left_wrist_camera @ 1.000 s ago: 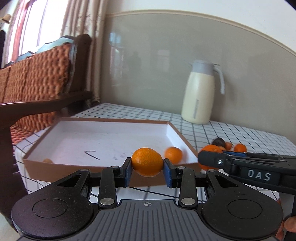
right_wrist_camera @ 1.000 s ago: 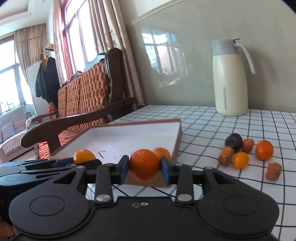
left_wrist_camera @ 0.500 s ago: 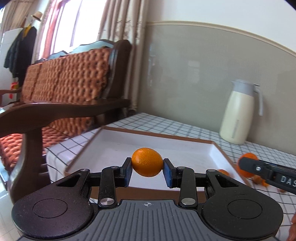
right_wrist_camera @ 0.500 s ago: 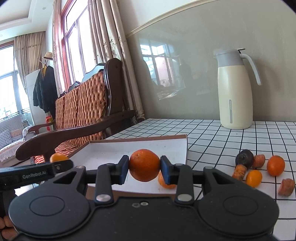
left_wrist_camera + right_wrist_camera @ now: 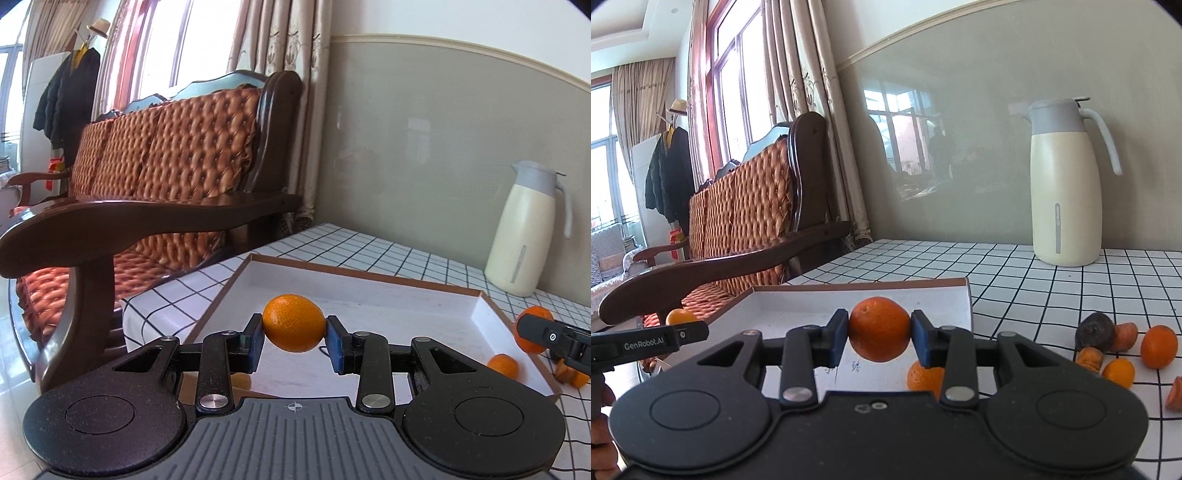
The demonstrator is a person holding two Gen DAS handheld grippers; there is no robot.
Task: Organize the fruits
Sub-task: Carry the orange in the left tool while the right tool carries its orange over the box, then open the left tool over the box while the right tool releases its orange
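Left gripper [image 5: 294,345] — clamped on orange [image 5: 294,322], above tray [image 5: 406,317]. Right gripper [image 5: 879,341] — clamped on mandarin [image 5: 879,328], above tray's near edge. Step: carrying, probably. Next: lower, release inside tray.

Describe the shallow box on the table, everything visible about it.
The box is a shallow open tray, seemingly cardboard: brown outside walls and rim, white inside with faint dark marks on the floor. It lies flat on the checked tablecloth, near the table edge beside the wooden sofa. One small orange rests inside by its right wall. Both held oranges hang over it without touching.
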